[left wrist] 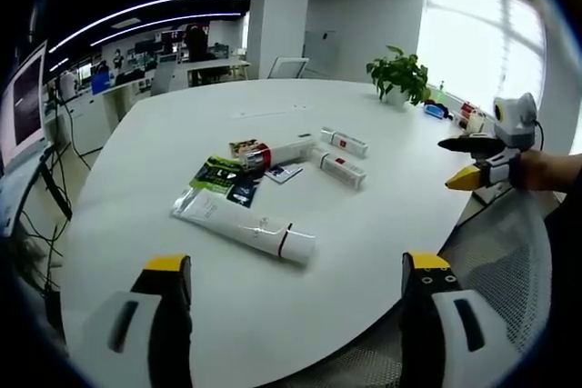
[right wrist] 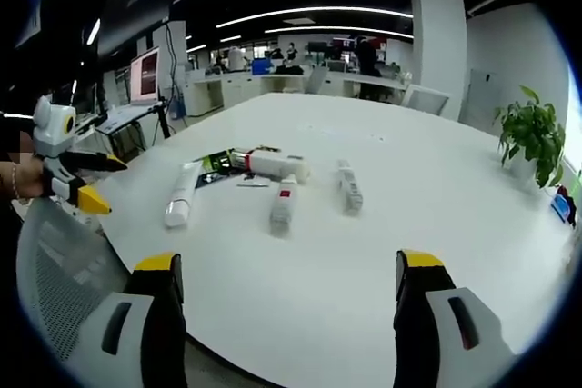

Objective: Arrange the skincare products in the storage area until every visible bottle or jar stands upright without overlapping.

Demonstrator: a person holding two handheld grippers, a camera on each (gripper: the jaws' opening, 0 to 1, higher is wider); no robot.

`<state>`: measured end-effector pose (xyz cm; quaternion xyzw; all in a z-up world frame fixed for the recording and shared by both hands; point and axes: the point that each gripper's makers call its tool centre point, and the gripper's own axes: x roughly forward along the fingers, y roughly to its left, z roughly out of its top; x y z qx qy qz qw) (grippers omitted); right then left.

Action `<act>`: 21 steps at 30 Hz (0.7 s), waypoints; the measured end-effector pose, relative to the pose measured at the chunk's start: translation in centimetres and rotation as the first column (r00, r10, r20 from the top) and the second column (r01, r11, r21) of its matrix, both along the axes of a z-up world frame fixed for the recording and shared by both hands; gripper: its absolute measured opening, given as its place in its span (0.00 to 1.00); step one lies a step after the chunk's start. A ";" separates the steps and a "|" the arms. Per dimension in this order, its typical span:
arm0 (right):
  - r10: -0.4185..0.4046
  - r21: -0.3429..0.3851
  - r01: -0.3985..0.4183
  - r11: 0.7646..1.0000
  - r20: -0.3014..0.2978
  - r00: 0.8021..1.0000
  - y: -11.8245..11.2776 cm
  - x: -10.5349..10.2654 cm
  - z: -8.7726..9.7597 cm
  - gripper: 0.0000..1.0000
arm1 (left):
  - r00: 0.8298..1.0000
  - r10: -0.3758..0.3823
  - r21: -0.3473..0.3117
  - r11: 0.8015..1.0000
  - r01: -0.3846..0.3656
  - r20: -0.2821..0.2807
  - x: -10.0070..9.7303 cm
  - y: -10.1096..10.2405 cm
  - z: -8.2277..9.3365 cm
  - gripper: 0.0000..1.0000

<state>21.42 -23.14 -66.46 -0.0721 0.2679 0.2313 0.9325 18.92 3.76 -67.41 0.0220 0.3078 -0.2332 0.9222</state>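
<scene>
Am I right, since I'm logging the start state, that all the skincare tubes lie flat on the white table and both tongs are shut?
Not quite: the tubes do lie flat on the white table, but both tongs are open, left tongs in the left gripper view and right tongs in the right gripper view.

Labels on the white tubes (left wrist: 245,224) and dark packets (left wrist: 218,175) too small to read.
</scene>
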 end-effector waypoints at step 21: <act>0.143 -0.079 -0.139 0.987 0.042 0.989 1.2 5.5 2.8 0.96 | 1.000 0.011 -0.012 1.000 -0.010 0.004 0.2 0.3 0.0 0.90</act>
